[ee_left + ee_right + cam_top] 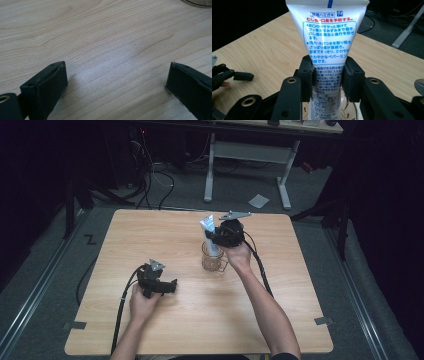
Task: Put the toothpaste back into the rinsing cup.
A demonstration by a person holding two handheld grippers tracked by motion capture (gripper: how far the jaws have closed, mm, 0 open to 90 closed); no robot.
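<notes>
Item: toothpaste tube [327, 45], white with blue and red print. Location: upright, lower end inside a clear glass mug [214, 258], upper flat end standing well above the rim. The mug stands on the counter [150, 235] right of centre, nearer the far edge than the near one.

Right gripper [219, 238]: clenched on the tube at about mid-height, one pad on each side, pressing the soft wall inward.

Left gripper [172, 285]: released, jaws wide apart with bare wood between them; it rests low over the counter toward the near left, well apart from the mug. The mug's rim [198, 3] just shows at the far corner of the left gripper view.

Risks, as judged:
- Tipping. The mug is not braced by anything. A sideways pull or push on the tube could lever against the rim and rock or topple the mug.
- Dragging. If the tube catches on the inside wall while lifted, the mug may rise with it, then drop.
- Slipping. The tube is smooth and pliable; the grip sits on a yielding part, so it may slide down through the pads.
- Squeezing. Firm pressure mid-body could force paste toward the cap end; whether the cap is closed cannot be seen.
</notes>
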